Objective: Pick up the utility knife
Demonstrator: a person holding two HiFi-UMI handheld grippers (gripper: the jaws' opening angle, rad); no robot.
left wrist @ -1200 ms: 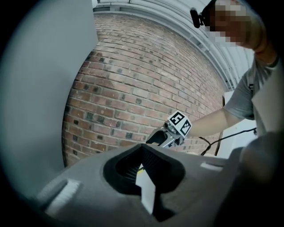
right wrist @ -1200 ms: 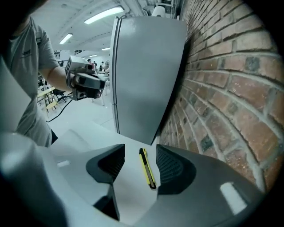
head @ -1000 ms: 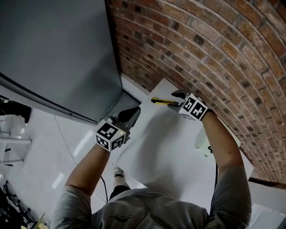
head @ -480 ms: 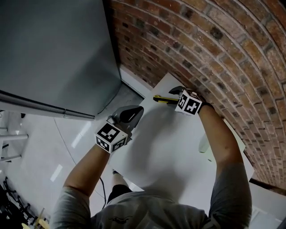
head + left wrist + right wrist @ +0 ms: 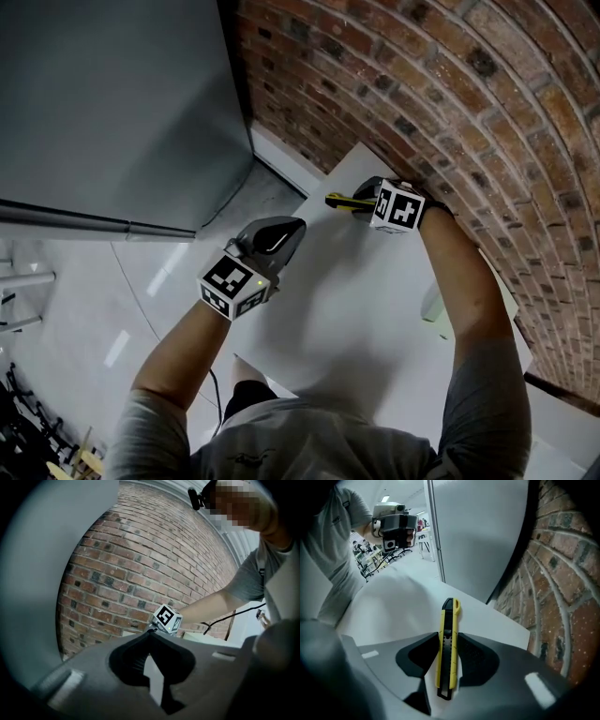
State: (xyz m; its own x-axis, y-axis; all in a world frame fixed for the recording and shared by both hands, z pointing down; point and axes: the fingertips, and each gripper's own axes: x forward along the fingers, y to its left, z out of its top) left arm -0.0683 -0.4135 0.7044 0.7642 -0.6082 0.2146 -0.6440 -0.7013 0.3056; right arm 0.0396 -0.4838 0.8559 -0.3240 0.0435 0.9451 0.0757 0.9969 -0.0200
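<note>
Head cam steep down; L claw (image 5: 294,226), R claw (image 5: 361,200) cams low, facing; share table (image 5: 356,319).

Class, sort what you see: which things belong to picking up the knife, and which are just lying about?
Job: knife; right gripper, whose jaws have just been closing on it.
Lying about: left gripper, table, brick wall, grey cabinet.

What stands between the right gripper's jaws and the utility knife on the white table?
Nothing visible. The utility knife lies on the white table right between the jaws of the right gripper, which have just been closing. Both pads appear to touch its sides.
</note>
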